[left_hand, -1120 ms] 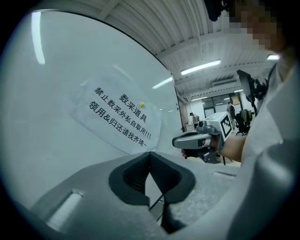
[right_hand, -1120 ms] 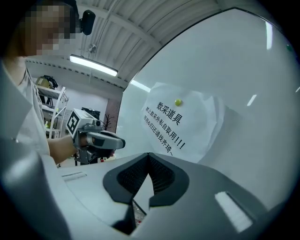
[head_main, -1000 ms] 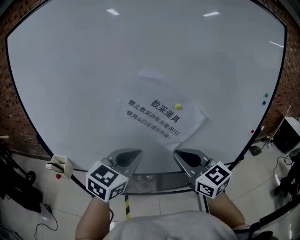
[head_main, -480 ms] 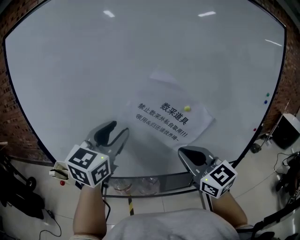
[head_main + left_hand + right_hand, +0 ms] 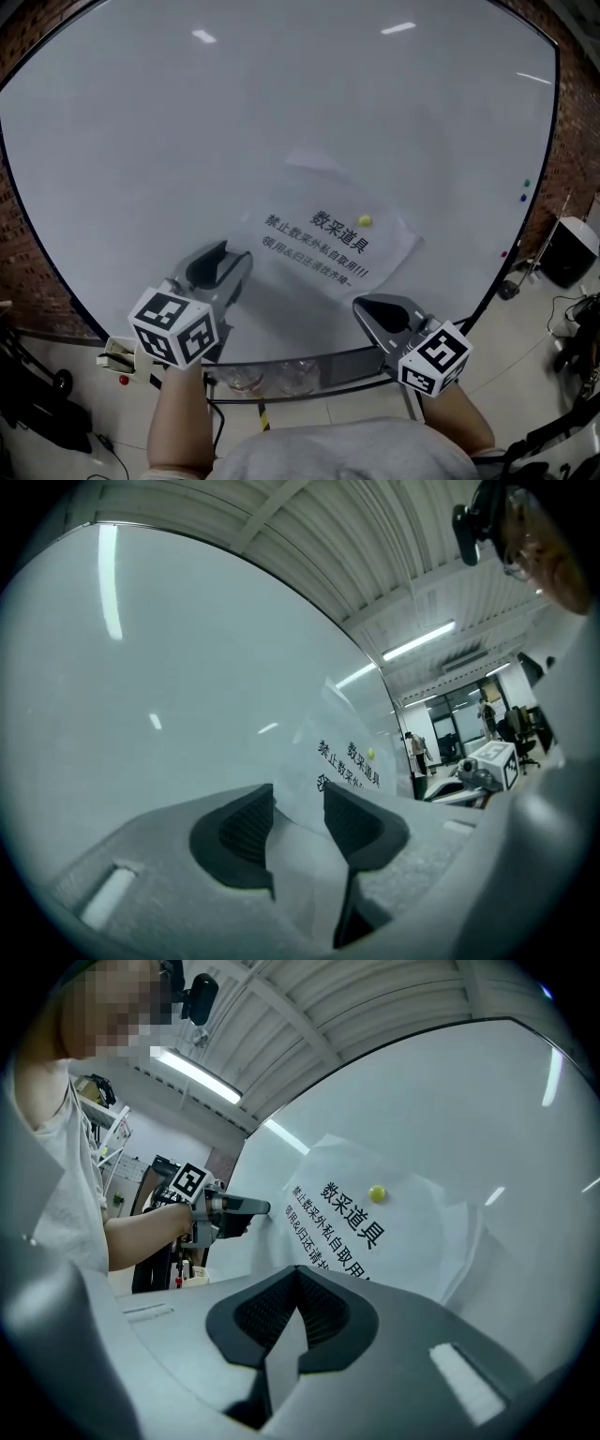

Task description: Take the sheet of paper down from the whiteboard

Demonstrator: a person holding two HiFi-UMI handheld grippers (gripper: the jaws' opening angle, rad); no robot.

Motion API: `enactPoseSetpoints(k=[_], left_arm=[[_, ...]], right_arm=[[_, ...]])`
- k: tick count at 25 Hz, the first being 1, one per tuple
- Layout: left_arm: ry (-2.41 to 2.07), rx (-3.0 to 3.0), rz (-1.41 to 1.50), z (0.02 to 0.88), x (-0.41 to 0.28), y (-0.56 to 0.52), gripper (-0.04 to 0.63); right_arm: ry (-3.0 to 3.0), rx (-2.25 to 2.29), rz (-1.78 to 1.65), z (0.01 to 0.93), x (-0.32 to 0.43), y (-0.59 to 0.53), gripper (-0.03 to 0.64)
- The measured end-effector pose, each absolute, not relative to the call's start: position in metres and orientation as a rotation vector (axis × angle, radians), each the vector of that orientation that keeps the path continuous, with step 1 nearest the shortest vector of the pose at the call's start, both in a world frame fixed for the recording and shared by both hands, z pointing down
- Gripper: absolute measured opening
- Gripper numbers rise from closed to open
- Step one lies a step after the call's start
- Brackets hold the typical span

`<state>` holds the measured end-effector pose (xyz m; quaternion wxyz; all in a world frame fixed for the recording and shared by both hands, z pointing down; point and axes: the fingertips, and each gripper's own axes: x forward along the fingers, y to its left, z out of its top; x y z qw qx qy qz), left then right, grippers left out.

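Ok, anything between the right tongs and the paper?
Nothing: in the head view only bare whiteboard separates the shut right tongs from the sheet of paper.

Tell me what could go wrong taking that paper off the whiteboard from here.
The yellow magnet pins the sheet; a pull by the left gripper, jaws closing with only its corner between them, might tear it. The right gripper is shut and off the sheet, so the magnet or sheet may drop.
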<state>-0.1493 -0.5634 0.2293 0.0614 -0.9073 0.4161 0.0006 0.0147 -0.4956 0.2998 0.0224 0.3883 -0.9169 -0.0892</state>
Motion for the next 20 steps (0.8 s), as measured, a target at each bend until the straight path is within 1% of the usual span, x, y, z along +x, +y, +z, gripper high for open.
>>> enactPoseSetpoints(k=[1, 4, 8, 13, 14, 16, 20], left_arm=[[1.260, -2.739, 0.004, 0.229, -0.150, -0.565, 0.152], [1.265, -2.717, -0.006, 0.229, -0.152, -0.567, 0.003], [1.244, -2.719, -0.015, 0.230, -0.151, -0.566, 0.003], [1.223, -2.759, 0.007, 0.235, -0.151, -0.564, 0.003], [1.221, -2.766, 0.004, 0.238, -0.150, -0.564, 0.003], [1.215, -2.777, -0.002, 0.241, -0.150, -0.562, 0.003], [1.191, -2.796, 0.006, 0.240, -0.149, -0.562, 0.003]], right_arm=[[-2.836, 1.210, -0.286, 0.298, 0.015, -0.497, -0.002], [-2.807, 1.249, -0.330, 0.295, 0.016, -0.505, -0.002], [-2.702, 1.297, -0.499, 0.285, 0.010, -0.517, -0.002], [-2.576, 1.456, -0.706, 0.249, 0.018, -0.537, 0.000], [-2.542, 1.476, -0.741, 0.242, 0.020, -0.541, 0.043], [-2.463, 1.533, -0.808, 0.230, 0.025, -0.547, 0.073], [-2.333, 1.697, -0.944, 0.209, 0.036, -0.557, 0.092]])
